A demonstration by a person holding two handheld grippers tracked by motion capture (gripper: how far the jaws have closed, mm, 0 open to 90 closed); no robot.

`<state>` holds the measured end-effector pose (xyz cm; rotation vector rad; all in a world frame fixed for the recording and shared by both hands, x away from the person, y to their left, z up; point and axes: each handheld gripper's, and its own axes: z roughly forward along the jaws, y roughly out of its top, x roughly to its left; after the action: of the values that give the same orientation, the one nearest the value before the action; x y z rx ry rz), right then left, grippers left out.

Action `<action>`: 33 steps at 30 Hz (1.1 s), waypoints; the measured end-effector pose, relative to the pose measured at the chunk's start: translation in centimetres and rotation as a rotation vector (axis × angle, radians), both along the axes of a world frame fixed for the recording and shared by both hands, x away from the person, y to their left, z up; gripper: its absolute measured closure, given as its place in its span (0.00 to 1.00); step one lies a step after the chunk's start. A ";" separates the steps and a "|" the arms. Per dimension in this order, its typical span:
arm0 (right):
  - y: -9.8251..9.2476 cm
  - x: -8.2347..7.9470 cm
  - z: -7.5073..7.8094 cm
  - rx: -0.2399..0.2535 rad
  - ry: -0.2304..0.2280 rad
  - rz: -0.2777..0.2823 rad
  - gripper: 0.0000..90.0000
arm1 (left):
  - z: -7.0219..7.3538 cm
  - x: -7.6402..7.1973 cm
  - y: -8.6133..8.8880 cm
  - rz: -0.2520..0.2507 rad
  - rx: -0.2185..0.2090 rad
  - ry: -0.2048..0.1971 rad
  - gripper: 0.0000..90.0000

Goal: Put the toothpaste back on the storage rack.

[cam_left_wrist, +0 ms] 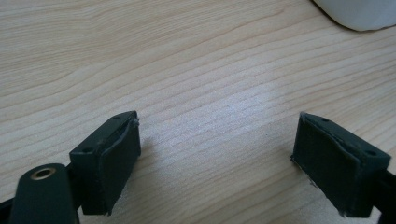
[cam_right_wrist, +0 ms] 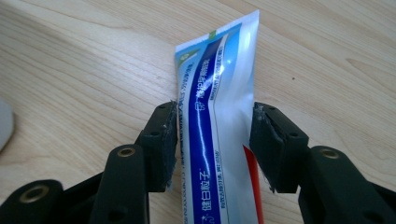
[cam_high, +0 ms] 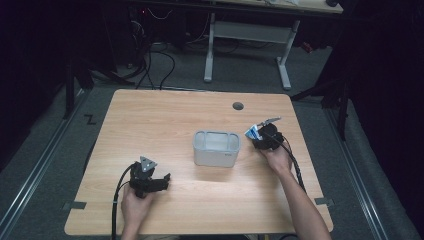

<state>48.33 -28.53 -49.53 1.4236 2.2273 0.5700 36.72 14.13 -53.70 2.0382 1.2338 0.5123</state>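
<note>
Overhead first: right gripper (cam_high: 261, 134) sits at the table's (cam_high: 165, 115) right side, a blue-and-white tube (cam_high: 253, 132) at its tip, just right of the grey bin (cam_high: 216, 148). Left gripper (cam_high: 159, 181) rests near the front left, well apart from both.

Left gripper view: jaws spread wide over bare wood, nothing between; bin corner (cam_left_wrist: 359, 14) at top right.

Right gripper view: tube (cam_right_wrist: 219, 126) lies between the jaws, both pads against its edges; a firm clamp I cannot confirm.

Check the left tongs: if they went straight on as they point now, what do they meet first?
Probably the white bin. The left tongs stand open over bare table, aimed slightly left of the bin's corner, so a miss is possible.
</note>
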 end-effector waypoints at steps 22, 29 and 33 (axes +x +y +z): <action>-1.5 0.9 -0.4 0.029 0.069 -0.015 0.79 | 0.0 0.0 0.0 -0.001 0.002 0.001 0.17; -1.9 0.8 -0.2 0.060 0.088 -0.012 0.80 | 0.0 0.0 0.0 -0.002 0.002 0.001 0.17; -2.0 0.6 0.0 0.079 0.093 -0.007 0.80 | 0.0 0.0 0.0 -0.002 0.002 0.001 0.17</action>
<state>48.94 -30.58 -49.54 1.5258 2.2931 0.6076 36.72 14.14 -53.69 2.0414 1.2328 0.5120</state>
